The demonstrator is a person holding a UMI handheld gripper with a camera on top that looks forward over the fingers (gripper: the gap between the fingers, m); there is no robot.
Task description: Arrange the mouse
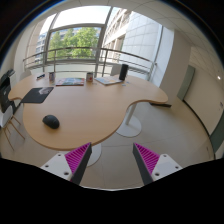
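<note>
Wooden bench [95,110] ahead of me carries 1 dark mouse [51,121], lying near its front left edge, well beyond my fingers and left of them. My hand-held gripper [113,158] is spread and holds nothing, so I judge the arranging not yet begun: reach, grasp and placing all remain. I count 1 mouse, 1 black mat [37,95] farther back, 1 laptop [112,78] and 2 pink pads.
</note>
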